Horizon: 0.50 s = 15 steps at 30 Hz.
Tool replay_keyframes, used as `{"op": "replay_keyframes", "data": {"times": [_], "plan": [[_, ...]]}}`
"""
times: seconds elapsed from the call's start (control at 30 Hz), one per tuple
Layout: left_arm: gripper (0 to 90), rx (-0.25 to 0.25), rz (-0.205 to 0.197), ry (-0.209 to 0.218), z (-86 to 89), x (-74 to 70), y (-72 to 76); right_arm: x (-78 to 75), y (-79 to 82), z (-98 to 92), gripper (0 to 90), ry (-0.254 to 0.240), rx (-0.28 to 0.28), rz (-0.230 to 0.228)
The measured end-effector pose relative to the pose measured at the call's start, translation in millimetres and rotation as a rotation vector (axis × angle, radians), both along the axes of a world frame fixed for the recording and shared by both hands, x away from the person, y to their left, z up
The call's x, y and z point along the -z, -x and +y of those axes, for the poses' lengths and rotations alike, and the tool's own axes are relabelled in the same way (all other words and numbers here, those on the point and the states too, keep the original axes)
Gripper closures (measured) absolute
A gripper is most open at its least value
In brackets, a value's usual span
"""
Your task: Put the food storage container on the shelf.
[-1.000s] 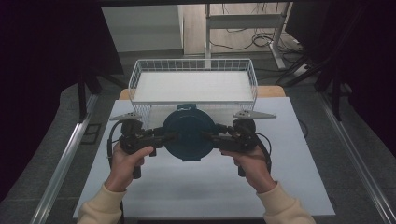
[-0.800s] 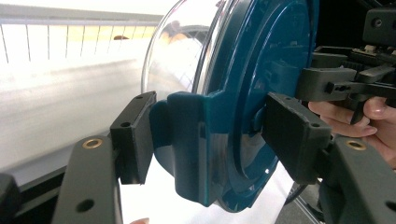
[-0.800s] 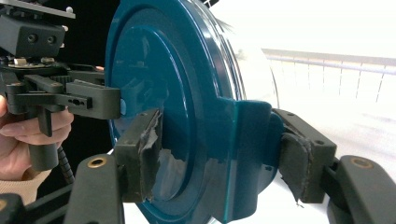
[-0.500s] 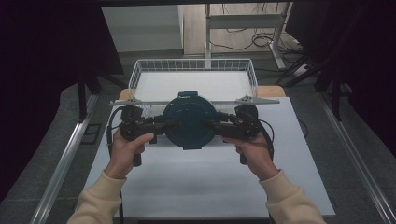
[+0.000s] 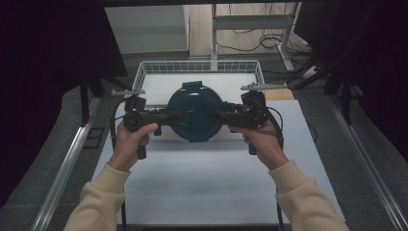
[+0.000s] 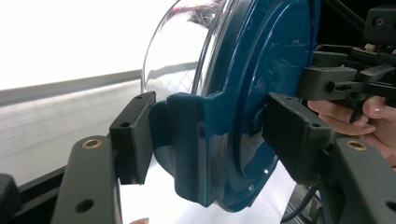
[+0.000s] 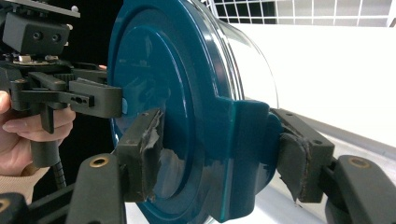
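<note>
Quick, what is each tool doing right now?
Left tool: closed on the blue-lidded container.
Right tool: closed on the same container.

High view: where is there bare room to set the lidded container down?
The white tabletop between the forearms is bare up to the near edge. The wire basket has bare floor behind the blue-lidded container. It is crowded mid-table, where left gripper and right gripper clamp it.

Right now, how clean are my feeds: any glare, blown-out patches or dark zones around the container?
High view: both sides fall into near black, white table evenly lit. Left gripper view: background blown out white, reflections streak the clear bowl under the teal lid. Right gripper view: bright white behind, highlights on the lid, wire basket legible.
</note>
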<state>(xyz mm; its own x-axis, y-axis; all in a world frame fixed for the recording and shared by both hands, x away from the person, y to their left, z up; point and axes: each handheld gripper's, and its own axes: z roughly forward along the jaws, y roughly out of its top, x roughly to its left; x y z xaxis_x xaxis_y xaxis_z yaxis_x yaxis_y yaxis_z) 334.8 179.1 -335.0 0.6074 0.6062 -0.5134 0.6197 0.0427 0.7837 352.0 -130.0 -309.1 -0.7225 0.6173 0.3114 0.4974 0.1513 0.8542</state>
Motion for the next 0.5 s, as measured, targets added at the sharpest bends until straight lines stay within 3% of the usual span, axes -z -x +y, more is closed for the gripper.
{"op": "replay_keyframes", "data": {"times": [0.23,0.5], "plan": [[36.5,-0.006,-0.015,-0.012,-0.2,-17.0,-12.3,-13.6,-12.5,-0.1,37.1,-0.007,0.001,-0.009],[36.5,-0.003,-0.017,-0.019,1.4,-25.4,-24.0,-21.8,-25.2,1.2,37.2,-0.009,-0.002,-0.009]]}}
